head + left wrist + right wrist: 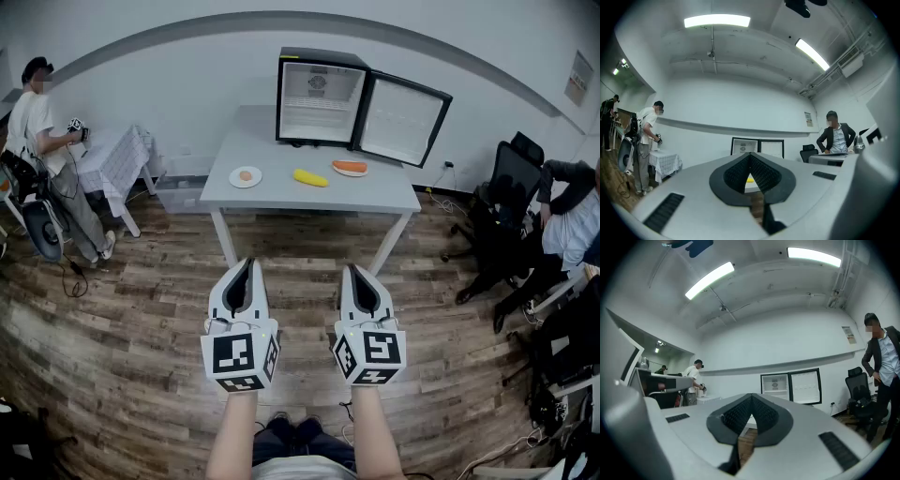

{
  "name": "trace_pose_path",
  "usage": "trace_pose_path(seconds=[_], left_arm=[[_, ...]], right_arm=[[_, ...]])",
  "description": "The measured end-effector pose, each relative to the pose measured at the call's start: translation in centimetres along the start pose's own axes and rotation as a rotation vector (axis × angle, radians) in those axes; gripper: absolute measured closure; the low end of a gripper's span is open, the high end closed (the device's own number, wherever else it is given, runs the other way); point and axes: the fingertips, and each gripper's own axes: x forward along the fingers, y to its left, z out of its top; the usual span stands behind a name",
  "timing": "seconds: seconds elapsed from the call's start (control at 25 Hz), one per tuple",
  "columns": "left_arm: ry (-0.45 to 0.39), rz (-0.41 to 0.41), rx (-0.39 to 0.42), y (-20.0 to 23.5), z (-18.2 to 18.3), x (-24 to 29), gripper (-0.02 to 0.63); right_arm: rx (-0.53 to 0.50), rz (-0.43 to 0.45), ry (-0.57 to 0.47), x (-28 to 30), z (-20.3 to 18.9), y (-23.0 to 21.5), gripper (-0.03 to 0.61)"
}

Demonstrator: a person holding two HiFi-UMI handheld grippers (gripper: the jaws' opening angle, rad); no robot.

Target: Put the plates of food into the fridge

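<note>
Holds left gripper and right gripper side by side above the wood floor, jaws fully closed on nothing, well short of the white table. Leaves the left plate near the tabletop's left edge and the right plate before the open mini fridge at the back edge.

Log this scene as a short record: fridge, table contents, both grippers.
fridge: small black fridge at the back of the grey table, door open
table left: round white plate with a small orange food piece
table middle: yellow elongated food, no plate visible under it
table right: second white plate with long orange food
left gripper: shut, empty, over the wooden floor, short of the table
right gripper: shut, empty, beside the left
</note>
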Motion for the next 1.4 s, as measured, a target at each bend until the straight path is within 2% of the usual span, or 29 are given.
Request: trace_pose_path(seconds=[0.76, 0.92, 1.4], left_arm=[[0.006, 0.005, 0.007, -1.7, -0.4, -0.2, 0.607], [0.014, 0.010, 0.006, -2.6, -1.0, 0.1, 0.607], [0.019, 0.047, 0.004, -4.8, -2.2, 1.4, 0.607]], right_arm=[[0.004, 0.010, -0.004, -1.2, -0.1, -1.3, 0.566], [0.028, 0.007, -0.010, -1.5, -0.4, -2.5, 0.565], [0.009, 0.016, 0.013, -2.0, -1.5, -6.9, 0.565]])
